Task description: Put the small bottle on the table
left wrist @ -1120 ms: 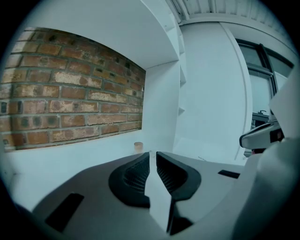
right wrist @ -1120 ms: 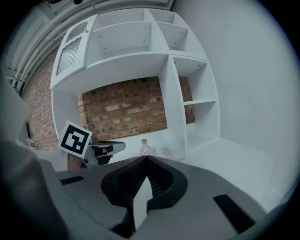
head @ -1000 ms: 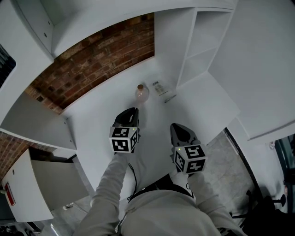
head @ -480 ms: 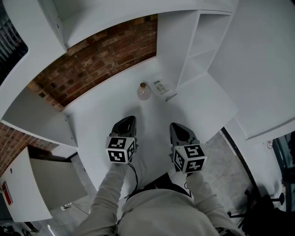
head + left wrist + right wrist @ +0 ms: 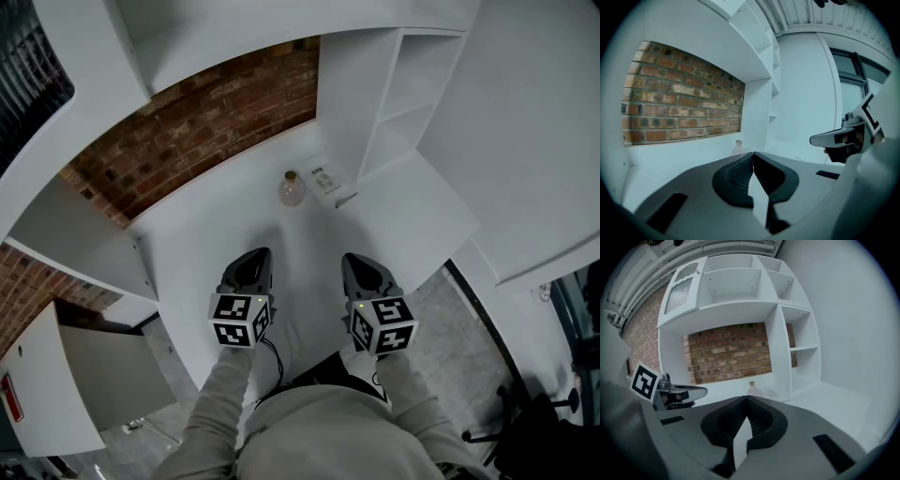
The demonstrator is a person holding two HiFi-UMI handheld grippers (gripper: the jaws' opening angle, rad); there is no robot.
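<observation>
- Pressing my left gripper [image 5: 752,155] fully together; its jaws have just been closing, with nothing between them.
- Keeping my right gripper [image 5: 746,400] pressed together too, also empty, level with the left one over the near edge of the table [image 5: 202,248].
- Looking outward from both tips, I am seeing the bottle [image 5: 292,188] well ahead, standing on the table close to the back wall and apart from both grippers.
- Its long axis is running upright, neck up; it is lying between the two grippers' lines, and I am judging the left one a little nearer.
- A small card [image 5: 325,178] is lying just beside the bottle, at the foot of the shelf [image 5: 398,112].
- With the bottle already standing on the table, I am judging the task as good as done.
- My own left jaws are hiding the bottle's base in the left gripper view, and the card's print is staying too small to read.
</observation>
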